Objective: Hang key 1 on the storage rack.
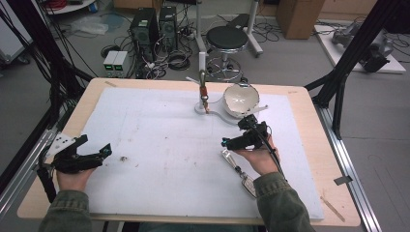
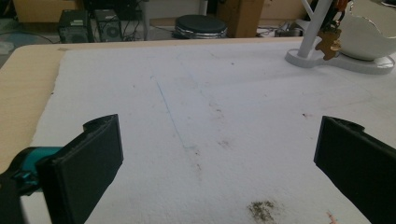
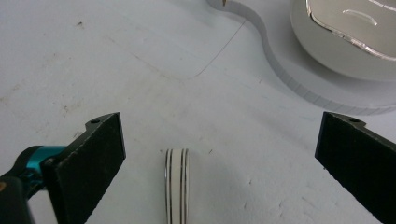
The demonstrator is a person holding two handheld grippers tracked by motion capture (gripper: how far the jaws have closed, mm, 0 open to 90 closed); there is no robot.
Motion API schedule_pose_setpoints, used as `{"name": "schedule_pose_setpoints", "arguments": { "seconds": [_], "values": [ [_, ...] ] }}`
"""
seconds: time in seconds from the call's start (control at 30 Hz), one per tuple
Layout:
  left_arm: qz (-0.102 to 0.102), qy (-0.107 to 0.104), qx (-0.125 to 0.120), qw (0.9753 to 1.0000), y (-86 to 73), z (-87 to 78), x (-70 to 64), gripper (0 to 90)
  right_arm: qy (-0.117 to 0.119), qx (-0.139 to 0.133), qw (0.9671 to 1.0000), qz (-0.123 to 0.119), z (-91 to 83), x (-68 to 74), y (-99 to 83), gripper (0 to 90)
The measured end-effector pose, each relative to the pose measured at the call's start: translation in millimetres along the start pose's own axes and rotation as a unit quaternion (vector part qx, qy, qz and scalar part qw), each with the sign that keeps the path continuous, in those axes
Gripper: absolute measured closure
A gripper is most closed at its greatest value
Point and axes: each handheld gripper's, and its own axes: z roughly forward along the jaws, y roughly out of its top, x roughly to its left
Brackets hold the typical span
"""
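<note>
- Right gripper hovers with jaws wide over the watch, which lies near the bowl.
- Strap looks light, limp and smooth; I'd pinch across its narrow width.
- Left gripper is wide too, holding nothing.

Silver striped keychain, flat on mat, ungripped

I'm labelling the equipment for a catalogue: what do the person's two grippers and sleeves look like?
Both grippers are black with two flat, blocky black jaws and a teal metal fitting at the jaw base. The left gripper carries a grey three-cornered plate; a black cable trails from the right gripper. The person wears olive-green sleeves.
</note>
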Motion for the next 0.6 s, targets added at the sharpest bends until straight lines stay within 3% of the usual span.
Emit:
{"name": "schedule_pose_setpoints", "arguments": {
  "seconds": [0.33, 0.6],
  "values": [
    [0.000, 0.000, 0.001, 1.0000, 0.0, -0.2, 0.0, 1.7, 0.006, 0.013, 0.9998, 0.012, 6.5, -1.6, -16.4, 0.5],
    [-0.001, 0.000, -0.001, 1.0000, 0.1, -0.9, -0.4, 1.7, -0.004, 0.025, 0.9997, -0.003, 6.6, 3.9, -18.6, 0.5]
  ]
}}
